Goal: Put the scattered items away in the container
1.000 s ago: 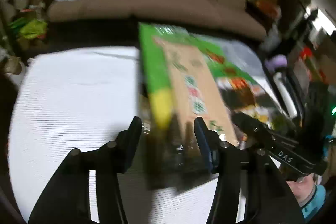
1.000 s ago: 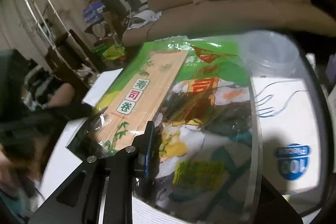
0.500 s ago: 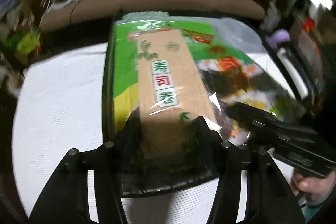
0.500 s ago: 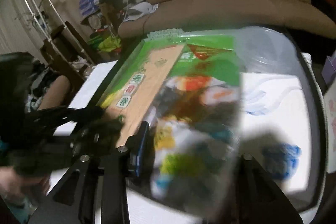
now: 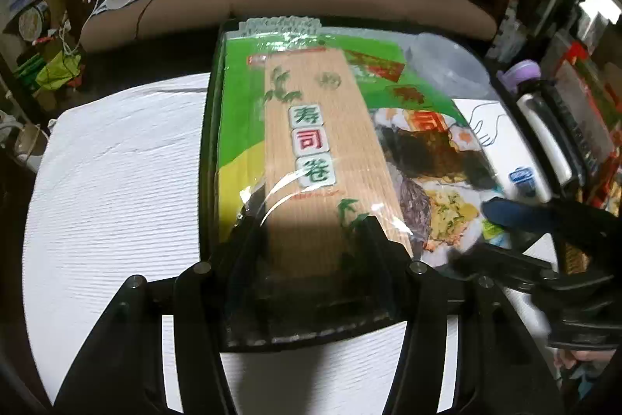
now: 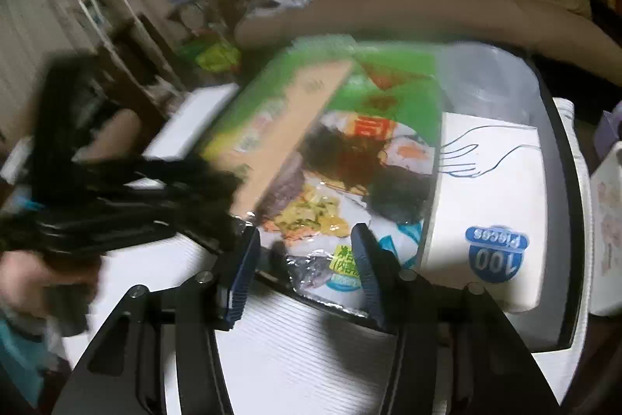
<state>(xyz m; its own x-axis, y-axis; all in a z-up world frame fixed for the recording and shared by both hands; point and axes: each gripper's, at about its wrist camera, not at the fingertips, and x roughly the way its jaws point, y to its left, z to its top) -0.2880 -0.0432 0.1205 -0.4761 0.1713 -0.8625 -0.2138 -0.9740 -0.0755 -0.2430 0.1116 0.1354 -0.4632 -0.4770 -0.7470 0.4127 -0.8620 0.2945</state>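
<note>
Sushi-kit packet [image 5: 311, 142], flat, light, with slippery crinkly film, lies in the black-rimmed container [image 6: 559, 181] on the white counter [image 5: 116, 181]. Left tool [image 5: 307, 224] spread around its near edge; right tool [image 6: 305, 251] likewise spread. Best pinched at the stiff bamboo mat.

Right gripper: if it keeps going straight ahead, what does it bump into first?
Most likely the sushi seaweed pack lying in the container; its near edge sits between the open right gripper fingers already, though depth is unclear.
</note>
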